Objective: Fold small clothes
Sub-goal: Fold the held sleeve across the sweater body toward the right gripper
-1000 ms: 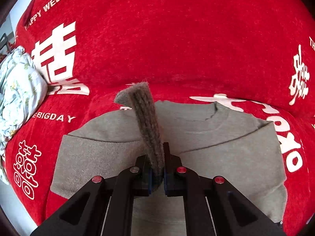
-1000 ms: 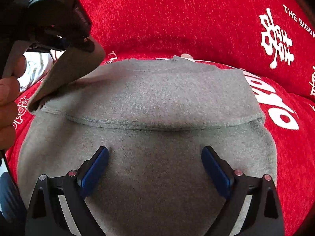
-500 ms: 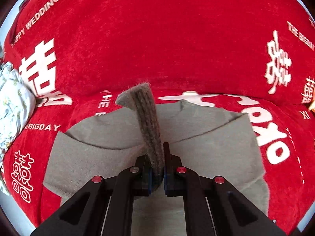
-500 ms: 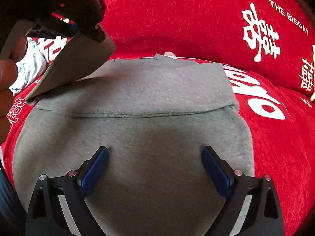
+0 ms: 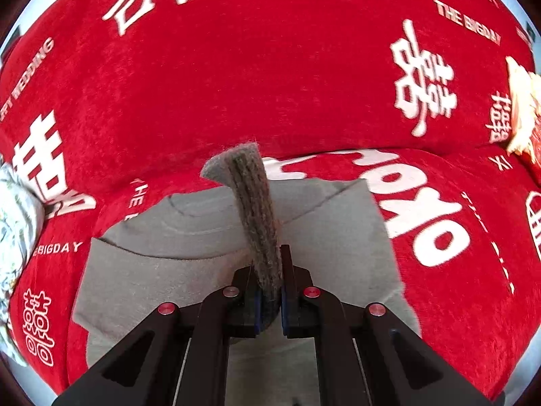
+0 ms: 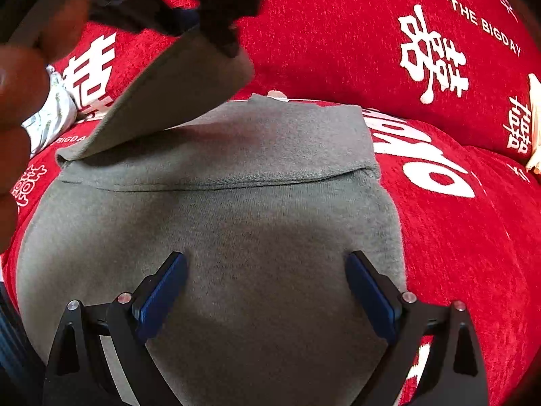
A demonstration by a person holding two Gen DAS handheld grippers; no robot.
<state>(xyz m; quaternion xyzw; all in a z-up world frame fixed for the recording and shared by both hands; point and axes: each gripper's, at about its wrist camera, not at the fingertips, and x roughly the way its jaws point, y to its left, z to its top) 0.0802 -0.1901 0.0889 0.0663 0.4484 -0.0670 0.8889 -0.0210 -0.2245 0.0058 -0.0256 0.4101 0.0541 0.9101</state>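
Sweater: my grey sweater (image 6: pixel 236 230) lies flat on the red blanket (image 5: pixel 270 67).
Sleeve cuff: its ribbed cuff (image 5: pixel 257 216) is pinched in my left gripper (image 5: pixel 269 291), lifted.
Right gripper: my right gripper (image 6: pixel 267 291) hovers spread wide over the sweater's body, grasping nothing.

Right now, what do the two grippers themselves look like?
Both match: the left gripper and the right gripper have black angular linkage arms. Blue pads line the fingers. The left's pivot screws are red, the right's silvery. No cables or markings show.
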